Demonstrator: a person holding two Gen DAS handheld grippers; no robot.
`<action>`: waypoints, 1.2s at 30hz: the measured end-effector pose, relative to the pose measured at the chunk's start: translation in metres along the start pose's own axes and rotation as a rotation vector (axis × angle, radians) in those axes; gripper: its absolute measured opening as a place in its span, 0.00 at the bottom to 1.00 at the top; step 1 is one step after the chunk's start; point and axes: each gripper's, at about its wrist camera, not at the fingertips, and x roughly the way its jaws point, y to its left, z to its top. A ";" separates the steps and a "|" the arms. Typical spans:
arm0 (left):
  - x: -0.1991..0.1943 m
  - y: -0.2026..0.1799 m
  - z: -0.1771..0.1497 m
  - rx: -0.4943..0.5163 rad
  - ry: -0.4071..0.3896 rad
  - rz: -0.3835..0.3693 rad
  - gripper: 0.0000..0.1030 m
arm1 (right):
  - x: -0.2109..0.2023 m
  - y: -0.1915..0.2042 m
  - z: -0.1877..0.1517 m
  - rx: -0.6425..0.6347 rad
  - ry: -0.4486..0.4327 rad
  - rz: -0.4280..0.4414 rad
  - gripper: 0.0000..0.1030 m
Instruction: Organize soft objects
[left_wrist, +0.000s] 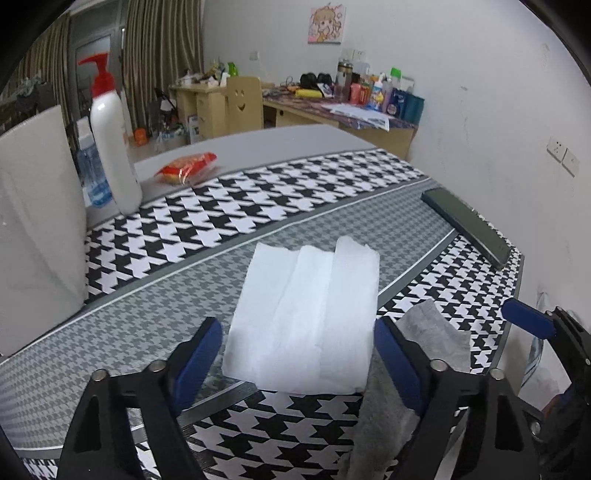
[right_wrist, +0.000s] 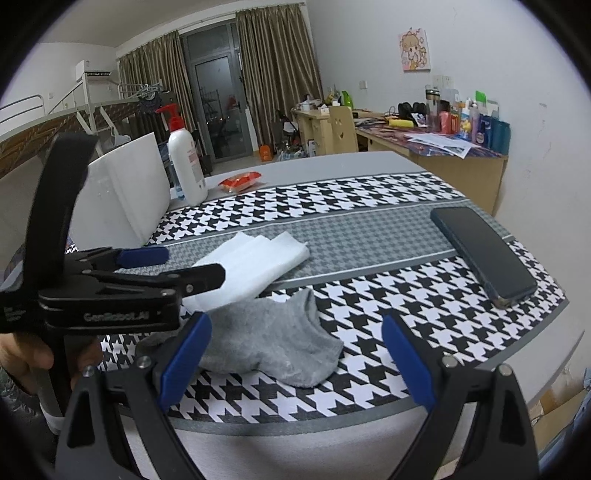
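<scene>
The folded white tissue is framed lengthwise between the wide-spread left gripper; the grey sock, near the table's front edge, lies before the wide-open right gripper.

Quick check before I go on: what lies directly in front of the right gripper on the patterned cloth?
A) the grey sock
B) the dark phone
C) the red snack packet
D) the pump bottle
A: in the right wrist view the grey sock lies just ahead of the right gripper, whose jaws stand apart with nothing gripped.
</scene>
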 end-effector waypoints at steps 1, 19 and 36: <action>0.004 0.001 0.000 -0.003 0.009 0.000 0.77 | 0.000 0.000 0.000 -0.002 0.000 0.000 0.93; 0.021 0.011 0.001 -0.012 0.041 0.071 0.06 | 0.013 0.010 -0.004 -0.023 0.039 0.047 0.93; -0.009 0.022 -0.003 -0.065 -0.050 -0.037 0.04 | 0.027 0.032 -0.006 -0.075 0.083 0.038 0.93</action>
